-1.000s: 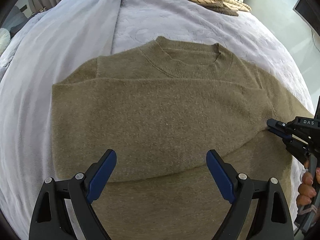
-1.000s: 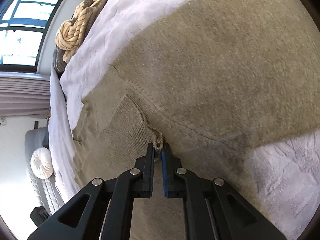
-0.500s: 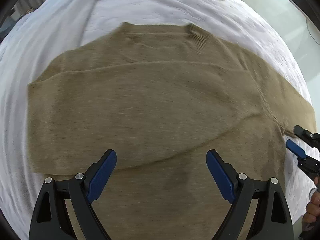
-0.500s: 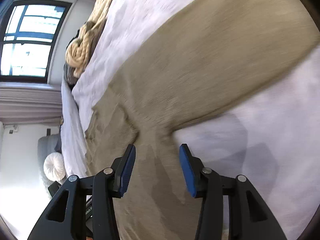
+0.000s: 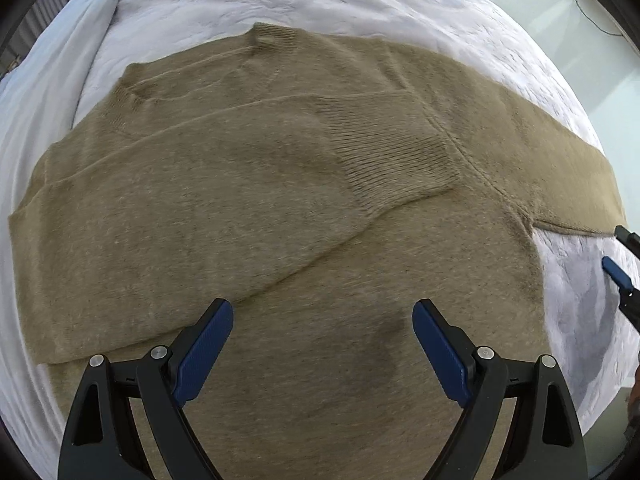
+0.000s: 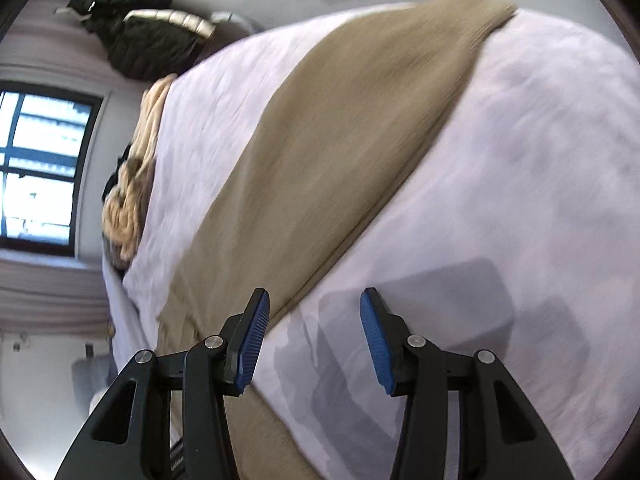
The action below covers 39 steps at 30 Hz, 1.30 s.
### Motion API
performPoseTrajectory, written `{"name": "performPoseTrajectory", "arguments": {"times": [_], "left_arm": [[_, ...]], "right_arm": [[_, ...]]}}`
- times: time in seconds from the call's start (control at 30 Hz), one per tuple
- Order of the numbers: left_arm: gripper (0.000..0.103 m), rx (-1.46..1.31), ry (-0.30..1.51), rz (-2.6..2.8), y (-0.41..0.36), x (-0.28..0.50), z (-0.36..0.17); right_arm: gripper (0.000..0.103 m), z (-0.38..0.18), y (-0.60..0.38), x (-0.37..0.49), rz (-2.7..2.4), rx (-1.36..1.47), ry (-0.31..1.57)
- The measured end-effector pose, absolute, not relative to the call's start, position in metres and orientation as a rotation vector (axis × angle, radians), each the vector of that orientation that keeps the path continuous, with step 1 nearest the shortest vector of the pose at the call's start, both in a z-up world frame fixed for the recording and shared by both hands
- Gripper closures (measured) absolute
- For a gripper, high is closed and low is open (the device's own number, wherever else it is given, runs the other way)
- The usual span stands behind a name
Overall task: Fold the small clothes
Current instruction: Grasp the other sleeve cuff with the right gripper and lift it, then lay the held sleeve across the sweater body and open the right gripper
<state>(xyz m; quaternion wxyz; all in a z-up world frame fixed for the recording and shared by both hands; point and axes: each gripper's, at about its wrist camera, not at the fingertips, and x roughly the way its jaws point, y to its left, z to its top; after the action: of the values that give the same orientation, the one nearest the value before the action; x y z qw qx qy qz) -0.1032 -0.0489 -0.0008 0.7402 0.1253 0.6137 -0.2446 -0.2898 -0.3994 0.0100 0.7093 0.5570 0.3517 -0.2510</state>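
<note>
Left hand-held gripper (image 5: 323, 354) hangs over the olive sweater (image 5: 248, 216), pointing steeply down, blue pads spread wide with nothing between them but the knit below, and no pad pressing on it. The sweater lies flat on the bed (image 5: 360, 4), which is covered in a pale lilac quilt; the collar sits up at 12 o'clock in the left wrist view, and one sleeve is folded across the chest, its ribbed cuff (image 5: 392, 148) landing just right of centre. The other sleeve runs straight out toward 3 o'clock. There, at the frame's edge, the right hand-held gripper (image 5: 618, 254) shows its two tips, parted, beside that sleeve's lower edge. From its own camera the right hand-held gripper (image 6: 314, 334) is about half open and empty, over bare quilt, the outstretched sleeve (image 6: 344, 152) passing just left of its left pad toward 1 o'clock. A heap of cream clothes (image 6: 132, 184) rests at 9 o'clock
</note>
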Motion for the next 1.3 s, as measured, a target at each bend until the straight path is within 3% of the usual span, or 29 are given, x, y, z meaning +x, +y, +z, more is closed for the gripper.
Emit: {"name": "performPoseTrajectory", "arguments": {"times": [0.1,0.17,0.47,0.87,0.9,0.93,0.97,1.3], "left_arm": [[0.010,0.265,1.334,-0.543,-0.055,-0.106,0.000],[0.000,0.252,1.336,-0.543,-0.060,-0.108,0.000],[0.000,0.307,1.328,-0.521,-0.109,-0.109,-0.004],[0.000,0.279,1.374,-0.499,-0.120,-0.082,-0.020],[0.000,0.279,1.370,-0.499,-0.118,-0.082,-0.022],[0.000,0.282,1.364,-0.496,-0.120,-0.082,-0.021],[0.000,0.284,1.360,-0.494,-0.121,-0.079,-0.019],[0.000,0.263,1.359,-0.461,-0.098,-0.068,-0.011]], "right_arm": [[0.052,0.012,-0.414,-0.301,-0.601,1.253,0.742],[0.052,0.013,-0.422,-0.304,-0.621,1.259,0.720],[0.052,0.014,-0.453,-0.311,-0.664,1.284,0.646],[0.052,0.007,-0.491,-0.315,-0.688,1.427,0.504],[0.053,0.005,-0.493,-0.314,-0.676,1.459,0.487],[0.069,0.003,-0.494,-0.314,-0.663,1.482,0.476],[0.095,0.001,-0.495,-0.312,-0.645,1.496,0.476],[0.097,0.031,-0.468,-0.251,-0.365,1.416,0.484]]}}
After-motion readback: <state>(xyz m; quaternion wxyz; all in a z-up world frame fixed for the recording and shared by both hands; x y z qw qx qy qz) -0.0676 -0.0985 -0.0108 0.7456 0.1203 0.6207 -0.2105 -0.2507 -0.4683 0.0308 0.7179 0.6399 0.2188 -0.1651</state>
